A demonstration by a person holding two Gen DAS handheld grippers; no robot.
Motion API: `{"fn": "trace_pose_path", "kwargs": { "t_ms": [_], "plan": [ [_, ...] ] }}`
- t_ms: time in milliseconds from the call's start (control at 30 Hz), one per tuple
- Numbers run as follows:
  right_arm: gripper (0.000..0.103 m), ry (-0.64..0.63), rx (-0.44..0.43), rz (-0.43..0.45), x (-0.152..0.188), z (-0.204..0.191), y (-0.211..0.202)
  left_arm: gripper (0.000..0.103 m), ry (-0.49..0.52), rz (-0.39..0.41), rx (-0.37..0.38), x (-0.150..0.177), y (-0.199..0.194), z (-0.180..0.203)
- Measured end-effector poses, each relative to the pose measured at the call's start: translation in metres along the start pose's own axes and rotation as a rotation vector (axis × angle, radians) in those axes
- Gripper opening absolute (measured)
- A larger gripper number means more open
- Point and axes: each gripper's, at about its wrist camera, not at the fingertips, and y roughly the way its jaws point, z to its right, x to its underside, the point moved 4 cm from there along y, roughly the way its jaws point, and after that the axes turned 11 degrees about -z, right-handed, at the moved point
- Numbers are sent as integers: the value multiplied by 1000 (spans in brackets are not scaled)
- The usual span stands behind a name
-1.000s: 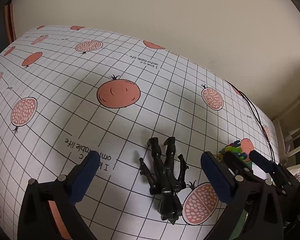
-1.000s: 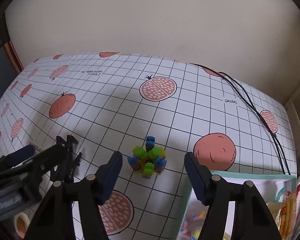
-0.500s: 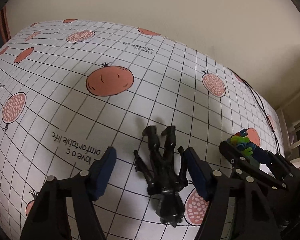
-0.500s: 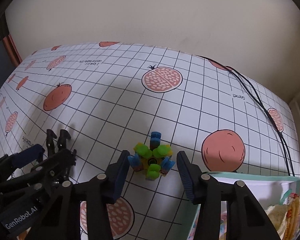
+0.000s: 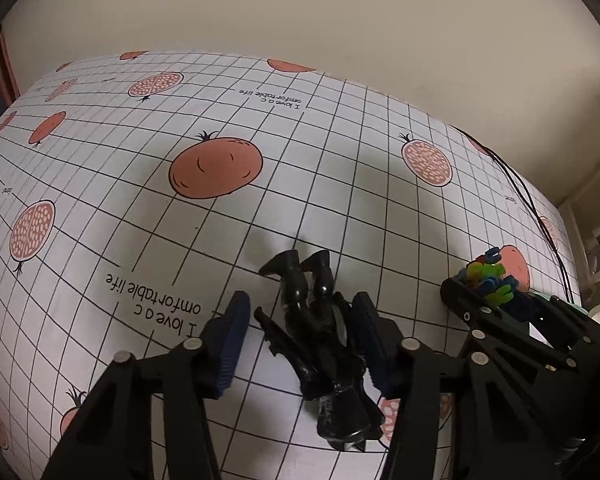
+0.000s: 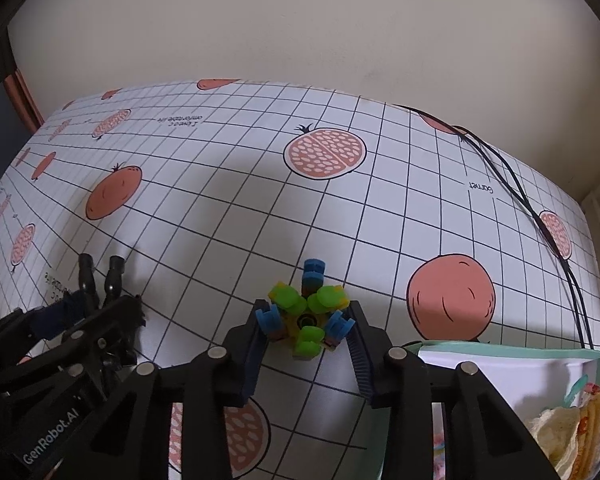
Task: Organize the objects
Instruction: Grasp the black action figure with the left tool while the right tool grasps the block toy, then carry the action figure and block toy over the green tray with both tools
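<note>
Left gripper [image 5: 300,330], low in the left wrist view, has just been closing around a black figure [image 5: 320,344] lying on the tablecloth [image 5: 340,160], boots toward frame centre. Its right pad touches the figure's arm; the left pad stands just clear of the gun, so no firm grip yet. At right edge, the other gripper holds a block toy [image 5: 490,278].

Right gripper [image 6: 306,334], low centre in the right wrist view, has also been closing, and its pads now press the blue tabs of the block toy [image 6: 306,312] on both sides. The figure's boots [image 6: 100,276] show at left, behind the left gripper. A teal-rimmed box [image 6: 500,350] sits lower right; black cables [image 6: 540,208] run along the right.
</note>
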Motion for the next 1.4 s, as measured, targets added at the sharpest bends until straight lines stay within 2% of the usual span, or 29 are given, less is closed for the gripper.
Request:
{"fn": "trace_pose_path", "kwargs": {
  "t_ms": [67, 233, 700, 833, 1100, 1400],
  "plan": [
    [41, -1, 2, -1, 0, 0, 0, 42, 3, -1, 13, 0, 0, 1],
    [41, 2, 2, -5, 1, -1, 0, 29, 8, -8, 40, 0, 1, 5],
    [41, 10, -4, -12, 2, 3, -6, 25, -2, -20, 76, 1, 1, 2],
    [41, 14, -6, 0, 2, 4, -14, 21, -11, -22, 93, 0, -1, 0],
    [41, 13, -1, 24, 4, 6, -33, 19, -6, -8, 110, -2, -11, 2],
    [41, 34, 2, 50, 12, 14, -55, 19, -2, 43, 134, -8, -37, 7]
  ]
}}
